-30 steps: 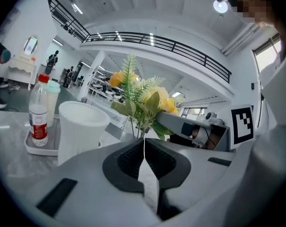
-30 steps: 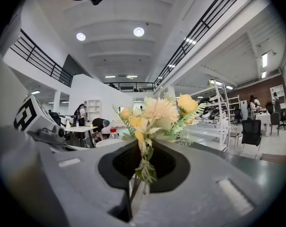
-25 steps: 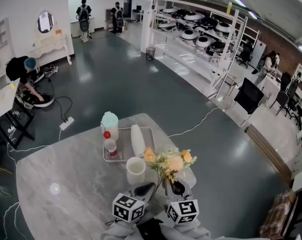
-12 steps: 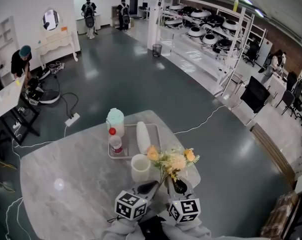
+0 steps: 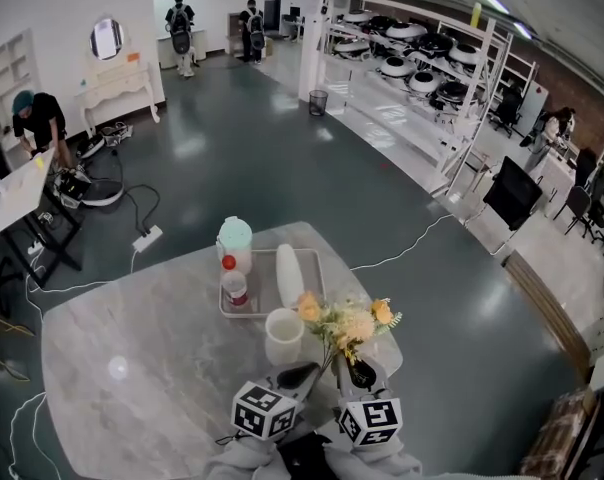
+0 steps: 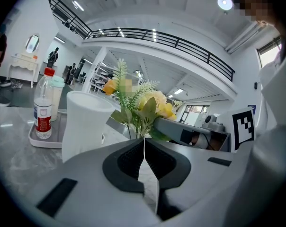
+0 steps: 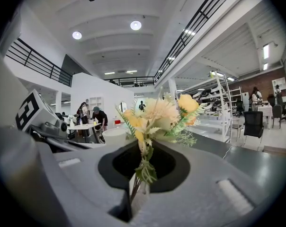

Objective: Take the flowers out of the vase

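A bunch of yellow and cream flowers [image 5: 347, 323] stands just right of the white vase [image 5: 284, 336], with the stems apart from it. My right gripper [image 5: 357, 373] is shut on the stems, and in the right gripper view the flowers [image 7: 155, 117] rise out of the closed jaws of the right gripper [image 7: 136, 183]. My left gripper [image 5: 295, 375] sits beside it near the vase's foot. In the left gripper view the left gripper [image 6: 144, 148] is shut with nothing between its pads; beyond it are the vase [image 6: 86, 124] and the flowers [image 6: 140, 105].
Behind the vase a grey tray [image 5: 229, 311] holds a red-capped bottle [image 5: 234, 286], a teal-lidded container [image 5: 235, 240] and a white oblong object [image 5: 289, 275]. The marble table [image 5: 132, 368] ends close on the right. Cables cross the floor; people stand far off.
The head view has shifted slightly and a person at the far left has stood up. Both grippers, the flowers and the vase stay where they were.
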Action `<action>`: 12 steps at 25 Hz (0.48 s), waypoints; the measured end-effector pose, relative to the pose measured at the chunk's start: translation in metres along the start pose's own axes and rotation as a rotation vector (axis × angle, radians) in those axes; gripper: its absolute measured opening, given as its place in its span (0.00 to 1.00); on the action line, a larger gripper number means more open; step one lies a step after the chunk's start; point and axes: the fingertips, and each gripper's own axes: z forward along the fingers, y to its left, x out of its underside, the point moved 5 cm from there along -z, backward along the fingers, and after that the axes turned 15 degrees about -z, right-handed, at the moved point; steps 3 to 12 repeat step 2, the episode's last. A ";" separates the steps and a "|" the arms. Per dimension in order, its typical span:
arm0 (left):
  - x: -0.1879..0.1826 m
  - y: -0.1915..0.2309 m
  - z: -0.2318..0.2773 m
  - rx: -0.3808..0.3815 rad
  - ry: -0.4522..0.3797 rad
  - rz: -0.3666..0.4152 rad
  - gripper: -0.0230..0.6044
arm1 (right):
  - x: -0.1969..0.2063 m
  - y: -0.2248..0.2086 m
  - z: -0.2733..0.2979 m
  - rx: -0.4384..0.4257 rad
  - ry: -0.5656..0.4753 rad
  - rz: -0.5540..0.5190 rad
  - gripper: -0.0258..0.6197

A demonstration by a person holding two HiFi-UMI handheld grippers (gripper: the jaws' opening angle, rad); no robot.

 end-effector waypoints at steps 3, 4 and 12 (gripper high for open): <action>0.000 0.000 -0.001 -0.002 -0.003 0.000 0.05 | 0.001 0.000 -0.001 0.001 0.001 -0.001 0.09; 0.000 0.000 -0.001 -0.002 -0.003 0.000 0.05 | 0.001 0.000 -0.001 0.001 0.001 -0.001 0.09; 0.000 0.000 -0.001 -0.002 -0.003 0.000 0.05 | 0.001 0.000 -0.001 0.001 0.001 -0.001 0.09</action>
